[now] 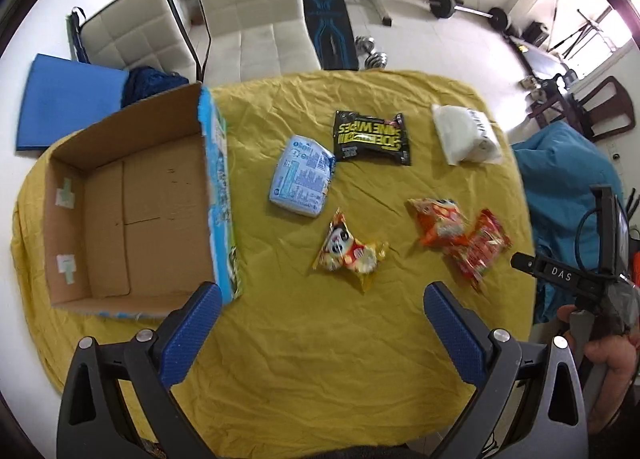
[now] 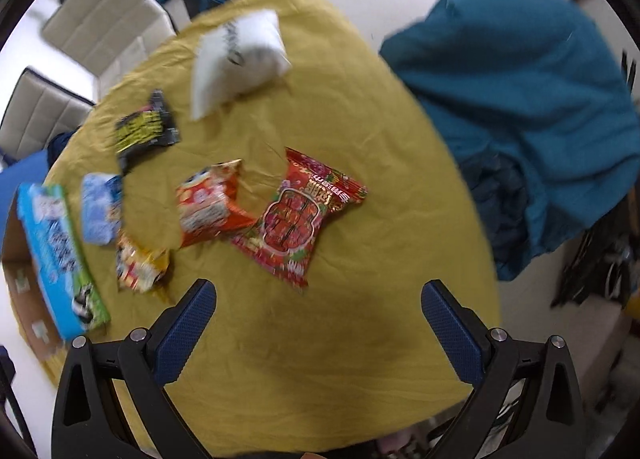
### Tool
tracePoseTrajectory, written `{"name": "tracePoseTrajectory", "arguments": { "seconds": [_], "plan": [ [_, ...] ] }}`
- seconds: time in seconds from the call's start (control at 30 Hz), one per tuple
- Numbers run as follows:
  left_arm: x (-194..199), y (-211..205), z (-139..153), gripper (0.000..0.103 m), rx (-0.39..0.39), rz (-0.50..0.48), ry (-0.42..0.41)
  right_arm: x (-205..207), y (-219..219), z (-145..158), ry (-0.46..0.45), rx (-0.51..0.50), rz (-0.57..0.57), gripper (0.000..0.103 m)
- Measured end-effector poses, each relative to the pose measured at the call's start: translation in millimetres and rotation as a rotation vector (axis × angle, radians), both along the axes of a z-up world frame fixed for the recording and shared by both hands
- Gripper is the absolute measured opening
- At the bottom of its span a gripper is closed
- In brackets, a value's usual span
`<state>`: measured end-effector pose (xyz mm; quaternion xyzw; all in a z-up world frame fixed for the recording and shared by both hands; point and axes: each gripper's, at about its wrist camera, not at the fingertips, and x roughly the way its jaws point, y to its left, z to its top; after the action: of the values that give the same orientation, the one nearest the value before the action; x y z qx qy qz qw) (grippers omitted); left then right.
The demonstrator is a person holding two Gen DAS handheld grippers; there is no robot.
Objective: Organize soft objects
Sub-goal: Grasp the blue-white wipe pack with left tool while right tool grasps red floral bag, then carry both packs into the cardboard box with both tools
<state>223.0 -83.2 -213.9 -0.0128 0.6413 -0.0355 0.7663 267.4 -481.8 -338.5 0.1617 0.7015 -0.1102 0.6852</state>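
Both claws were found spread wide with nothing between their fingers: the left gripper (image 1: 322, 323) was held above the near part of the yellow cloth (image 1: 320, 371), and the right gripper (image 2: 320, 319) likewise, just short of the red snack packet (image 2: 298, 217). Six soft packets were observed lying loose on the cloth: the red one touching an orange packet (image 2: 208, 205), a yellow packet (image 1: 350, 253), a pale blue pack (image 1: 302, 175), a black wipes pack (image 1: 372, 137) and a white pouch (image 1: 466, 135). The open cardboard box (image 1: 132, 195) was noted at the cloth's left side, with none of the packets inside it.
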Motion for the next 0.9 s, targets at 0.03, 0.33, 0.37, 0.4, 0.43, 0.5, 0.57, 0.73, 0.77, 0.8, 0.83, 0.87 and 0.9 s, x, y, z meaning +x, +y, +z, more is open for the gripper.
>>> {"name": "tracePoseTrajectory", "arguments": {
  "seconds": [0.03, 0.33, 0.37, 0.4, 0.43, 0.5, 0.57, 0.73, 0.77, 0.8, 0.83, 0.87, 0.9],
  "plan": [
    [13, -1, -12, 0.103, 0.011, 0.007, 0.019, 8, -4, -18, 0.019, 0.013, -0.027, 0.103],
    [120, -9, -118, 0.103, 0.186, -0.034, 0.175, 41, -12, -117, 0.137, 0.12, -0.183, 0.094],
    [130, -10, -131, 0.103, 0.194, -0.042, 0.194, 43, -10, -124, 0.148, 0.129, -0.183, 0.091],
    [137, -12, -140, 0.103, 0.201, -0.048, 0.207, 44, -8, -129, 0.159, 0.133, -0.18, 0.09],
    [144, -13, -150, 0.103, 0.224, -0.054, 0.22, 46, -6, -134, 0.171, 0.123, -0.174, 0.088],
    [153, -15, -170, 0.103, 0.246, -0.086, 0.258, 48, -3, -141, 0.175, 0.113, -0.164, 0.085],
    [159, -16, -190, 0.103, 0.272, -0.111, 0.297, 54, 1, -144, 0.19, 0.093, -0.124, 0.077],
    [162, -8, -216, 0.075, 0.201, -0.098, 0.373, 65, 13, -143, 0.235, 0.053, 0.052, 0.057],
    [161, -4, -218, 0.072, 0.163, -0.081, 0.389, 67, 15, -144, 0.244, 0.041, 0.078, 0.057],
    [161, -2, -219, 0.071, 0.142, -0.07, 0.4, 68, 17, -144, 0.251, 0.024, 0.1, 0.057],
    [159, 0, -220, 0.069, 0.13, -0.058, 0.404, 70, 19, -144, 0.252, 0.005, 0.125, 0.057],
    [158, 2, -219, 0.067, 0.12, -0.048, 0.396, 70, 25, -141, 0.251, -0.009, 0.135, 0.058],
    [157, 3, -219, 0.064, 0.11, -0.045, 0.392, 70, 26, -142, 0.251, -0.023, 0.139, 0.058]
  ]
}}
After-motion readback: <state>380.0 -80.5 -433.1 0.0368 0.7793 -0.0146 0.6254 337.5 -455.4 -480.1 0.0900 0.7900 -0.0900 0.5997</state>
